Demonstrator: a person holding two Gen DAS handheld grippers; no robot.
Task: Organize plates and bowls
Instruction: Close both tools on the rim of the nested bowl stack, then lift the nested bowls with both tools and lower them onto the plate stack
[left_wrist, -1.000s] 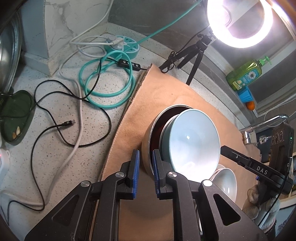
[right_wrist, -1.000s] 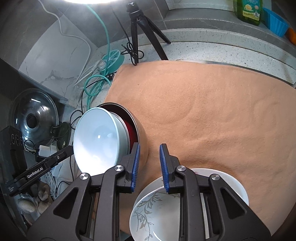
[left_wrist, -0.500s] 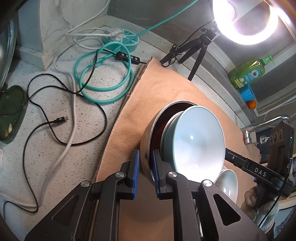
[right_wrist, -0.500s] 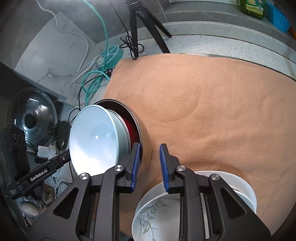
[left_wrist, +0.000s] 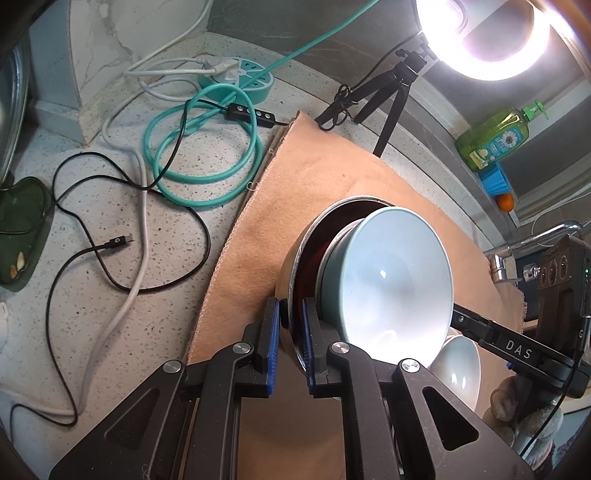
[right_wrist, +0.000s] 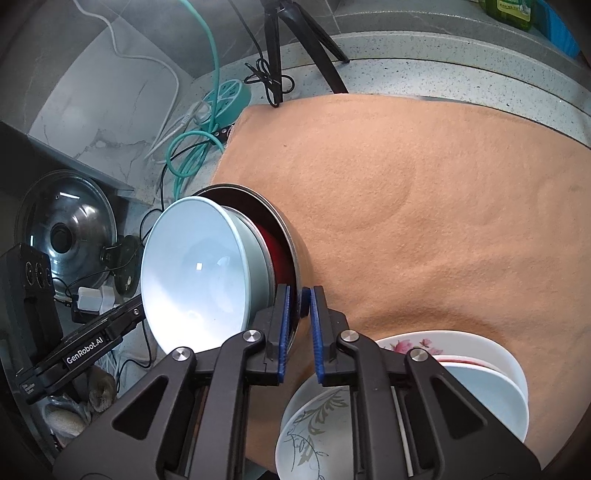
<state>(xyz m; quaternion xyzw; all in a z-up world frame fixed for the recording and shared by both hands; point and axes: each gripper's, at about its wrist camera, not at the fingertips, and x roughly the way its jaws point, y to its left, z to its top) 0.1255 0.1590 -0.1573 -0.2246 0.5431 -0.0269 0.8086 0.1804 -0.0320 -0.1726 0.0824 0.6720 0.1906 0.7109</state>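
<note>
1. The left gripper (left_wrist: 290, 325) has its jaws clamped on the metal bowl's (left_wrist: 295, 254) rim.
2. The right gripper (right_wrist: 298, 317) pinches the opposite rim.
3. A blue bowl (right_wrist: 195, 273) sits inside, above the orange cloth (right_wrist: 424, 206).

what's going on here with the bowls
A person is sorting dishes with two tools. The left hand-held gripper and the right hand-held gripper each pinch the rim of a metal bowl, on opposite sides. A light blue bowl sits nested inside it, and the pair is tilted above the orange cloth. A stack of white plates and bowls waits beside it.
</note>
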